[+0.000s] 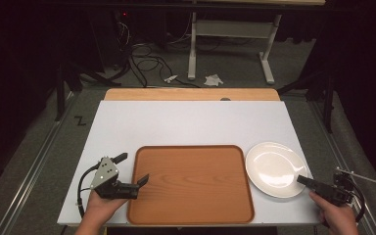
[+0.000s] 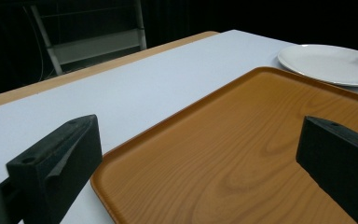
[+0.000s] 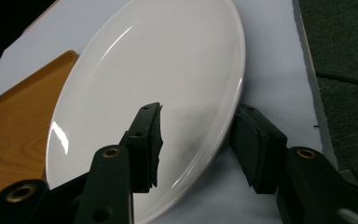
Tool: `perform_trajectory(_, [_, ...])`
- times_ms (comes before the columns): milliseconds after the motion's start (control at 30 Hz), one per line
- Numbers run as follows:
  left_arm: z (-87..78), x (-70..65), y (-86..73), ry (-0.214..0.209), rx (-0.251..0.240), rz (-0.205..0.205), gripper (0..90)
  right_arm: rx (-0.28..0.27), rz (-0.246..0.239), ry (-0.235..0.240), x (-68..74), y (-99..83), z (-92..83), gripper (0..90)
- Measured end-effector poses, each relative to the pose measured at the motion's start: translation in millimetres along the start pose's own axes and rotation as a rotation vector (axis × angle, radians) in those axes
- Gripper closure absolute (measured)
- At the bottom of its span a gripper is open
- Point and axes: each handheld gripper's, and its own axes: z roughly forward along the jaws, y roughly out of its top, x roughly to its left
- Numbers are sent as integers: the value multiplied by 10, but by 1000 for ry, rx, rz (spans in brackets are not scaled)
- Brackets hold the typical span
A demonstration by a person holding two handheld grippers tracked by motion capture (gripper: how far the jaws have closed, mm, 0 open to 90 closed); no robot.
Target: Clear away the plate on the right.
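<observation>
A wooden tray (image 1: pixel 191 186) lies empty at the table's front middle, and a white plate (image 1: pixel 274 169), also empty, sits just right of it. My left gripper (image 1: pixel 131 169) stands open at the tray's left edge. One jaw is over the white table, the other over the tray (image 2: pixel 242 154). My right gripper (image 1: pixel 306 181) is open at the plate's near right rim. In the right gripper view its jaws (image 3: pixel 198 144) straddle the rim of the plate (image 3: pixel 158 70), one above the plate's face and one outside it, with a gap on both sides.
The white tabletop (image 1: pixel 186 125) stretches bare behind the tray, with a wooden strip (image 1: pixel 191 94) along its far edge. Beyond it are a floor with cables (image 1: pixel 147 58) and a white table frame (image 1: pixel 230 34). The table's right edge runs close to the plate.
</observation>
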Motion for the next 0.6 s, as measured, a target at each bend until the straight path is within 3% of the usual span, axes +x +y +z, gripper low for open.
perform_trajectory(133, [-6,-5,1,3,0,4,8,2,-13,-31,15,-2,1,616])
perform_trajectory(267, [-15,9,-8,12,-2,-2,10,4,7,-26,-11,5,-2,651])
perform_trajectory(467, [-19,-10,-2,12,-1,4,13,-2,21,-63,-8,-1,-1,738])
perform_trajectory(600, [-10,-16,-6,11,4,7,14,1,33,-50,-27,3,-3,756])
